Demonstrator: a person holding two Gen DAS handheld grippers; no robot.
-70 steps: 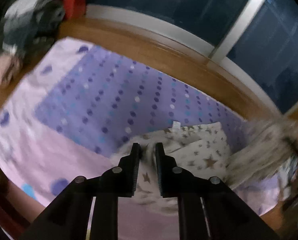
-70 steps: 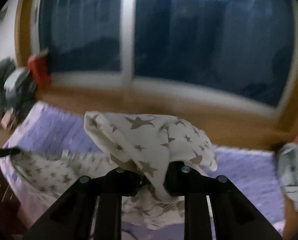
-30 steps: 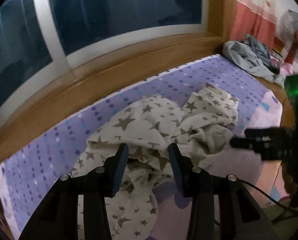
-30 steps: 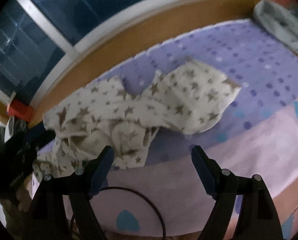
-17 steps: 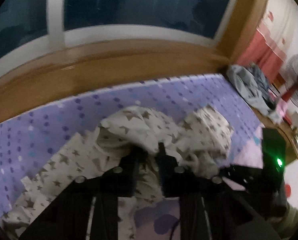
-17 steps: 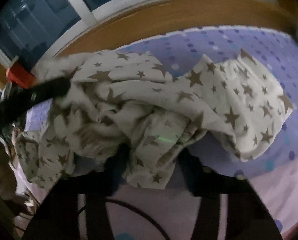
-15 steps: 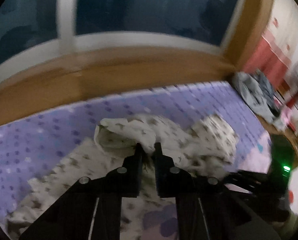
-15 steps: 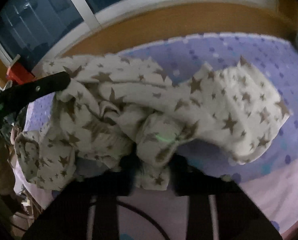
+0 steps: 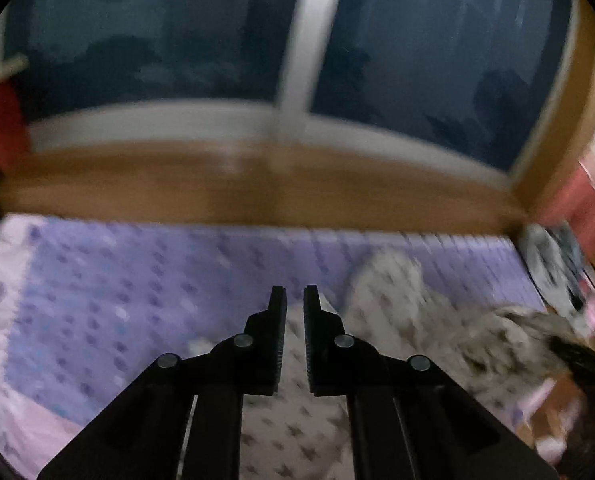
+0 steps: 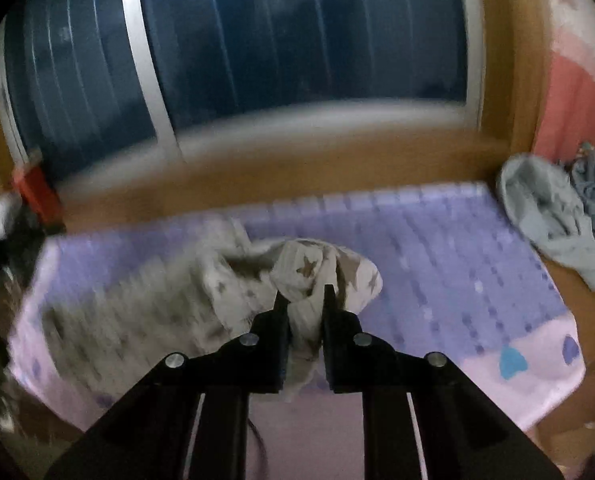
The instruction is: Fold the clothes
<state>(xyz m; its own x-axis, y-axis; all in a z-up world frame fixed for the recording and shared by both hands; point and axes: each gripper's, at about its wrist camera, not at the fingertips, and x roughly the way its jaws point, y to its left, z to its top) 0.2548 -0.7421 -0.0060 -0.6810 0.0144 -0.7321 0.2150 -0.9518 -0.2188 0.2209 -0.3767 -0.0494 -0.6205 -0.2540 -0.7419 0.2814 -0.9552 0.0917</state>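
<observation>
Soft matt cloth garment (image 10: 329,268), glossy wood ledge (image 10: 297,168).

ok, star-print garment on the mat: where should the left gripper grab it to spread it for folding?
Best guess: the far-left edge of the star-print garment, opposite the bunch the right gripper has pinched. The cloth trails flat that way across the purple mat, so the left gripper could come in low from the left and nip the hem. Motion blur hides the exact corner.
</observation>
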